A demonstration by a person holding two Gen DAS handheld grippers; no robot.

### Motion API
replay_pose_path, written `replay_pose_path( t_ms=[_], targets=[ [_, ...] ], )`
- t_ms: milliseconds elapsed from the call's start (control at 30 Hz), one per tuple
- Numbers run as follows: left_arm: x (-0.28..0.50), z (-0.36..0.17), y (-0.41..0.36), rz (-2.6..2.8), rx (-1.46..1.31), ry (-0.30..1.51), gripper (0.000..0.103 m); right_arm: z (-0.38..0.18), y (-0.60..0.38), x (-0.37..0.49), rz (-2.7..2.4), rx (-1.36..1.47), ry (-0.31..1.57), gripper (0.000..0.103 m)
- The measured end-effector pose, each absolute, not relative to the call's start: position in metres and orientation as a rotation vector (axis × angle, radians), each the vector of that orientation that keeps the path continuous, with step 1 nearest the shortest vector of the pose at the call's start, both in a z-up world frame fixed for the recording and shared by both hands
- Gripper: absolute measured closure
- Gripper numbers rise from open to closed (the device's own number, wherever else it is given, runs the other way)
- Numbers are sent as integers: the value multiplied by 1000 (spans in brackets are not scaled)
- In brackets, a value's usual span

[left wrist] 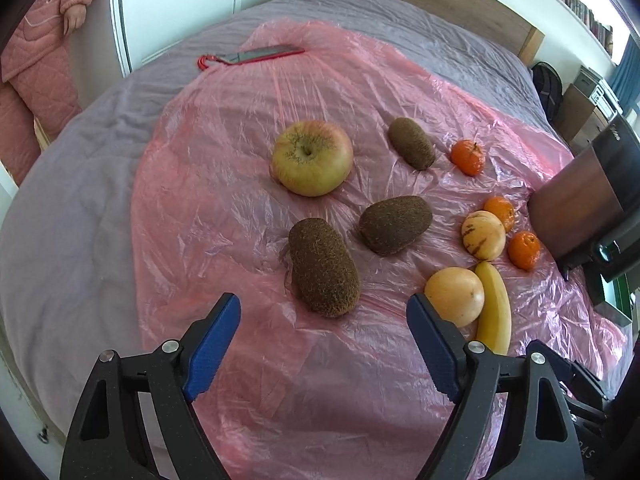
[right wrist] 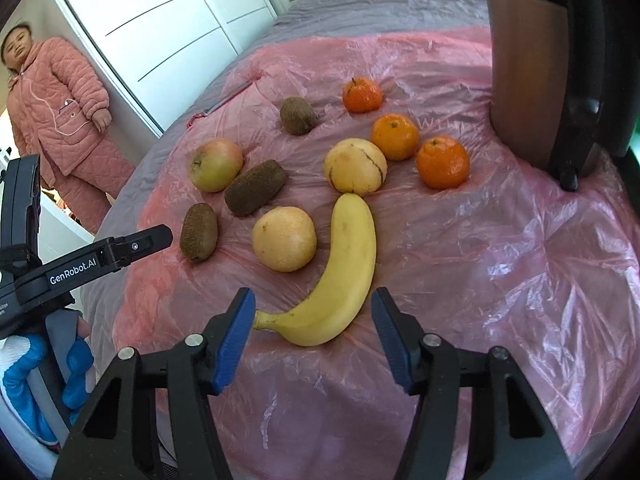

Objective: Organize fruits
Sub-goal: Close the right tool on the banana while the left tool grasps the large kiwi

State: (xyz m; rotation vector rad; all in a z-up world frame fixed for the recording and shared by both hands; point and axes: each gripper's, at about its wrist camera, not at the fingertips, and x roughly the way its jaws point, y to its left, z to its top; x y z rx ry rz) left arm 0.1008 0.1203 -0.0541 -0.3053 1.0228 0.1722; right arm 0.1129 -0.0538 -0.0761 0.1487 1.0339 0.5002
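Translucent pink plastic sheet (left wrist: 240, 160) over grey bedcover (left wrist: 80, 152). 3 brown fuzzy kiwis (left wrist: 323, 267); yellow banana (right wrist: 344, 276); 3 orange mandarins (right wrist: 443, 162). Cream melon (left wrist: 483, 235) is streaked purple. Apple (left wrist: 312, 157) is noted yellow-green, blushed pink.

You have bare pink sheet (right wrist: 500, 260) right of the banana (right wrist: 340, 272), but the brown board (right wrist: 524, 80) blocks beyond.

Left wrist: looks steeply down along its tongs (left wrist: 324, 312) onto the bed (left wrist: 100, 140), close over the nearest kiwi (left wrist: 323, 267).
Right wrist: steeply down, close over the banana (right wrist: 340, 272), facing the wardrobe (right wrist: 160, 20).
Shared: the whole fruit spread on the pink sheet (left wrist: 300, 380).
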Motion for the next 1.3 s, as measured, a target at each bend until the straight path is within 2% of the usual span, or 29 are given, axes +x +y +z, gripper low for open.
replay_pose_path(
  t_ms=[133, 367, 467, 533, 667, 1133, 1233, 1300],
  targets=[
    [110, -64, 123, 175, -330, 1055, 22, -86, -53, 126, 483, 169, 1093, 20],
    [125, -76, 130, 198, -373, 1093, 22, -100, -50, 141, 456, 175, 1164, 20],
    [131, -83, 133, 208, -390, 1126, 29, -102, -46, 147, 445, 164, 1190, 22],
    [135, -88, 134, 216, -394, 1146, 31, -104, -43, 151, 437, 149, 1207, 26],
    [140, -95, 135, 226, -400, 1179, 38, -108, -35, 160, 426, 128, 1250, 48],
    [156, -108, 142, 199, -434, 1250, 39, -128, -13, 185, 390, 90, 1347, 49],
    [157, -111, 146, 183, -457, 1240, 50, -132, -13, 185, 391, 98, 1344, 49],
    [154, -111, 148, 158, -476, 1229, 64, -134, -13, 184, 394, 105, 1339, 51]
  ],
)
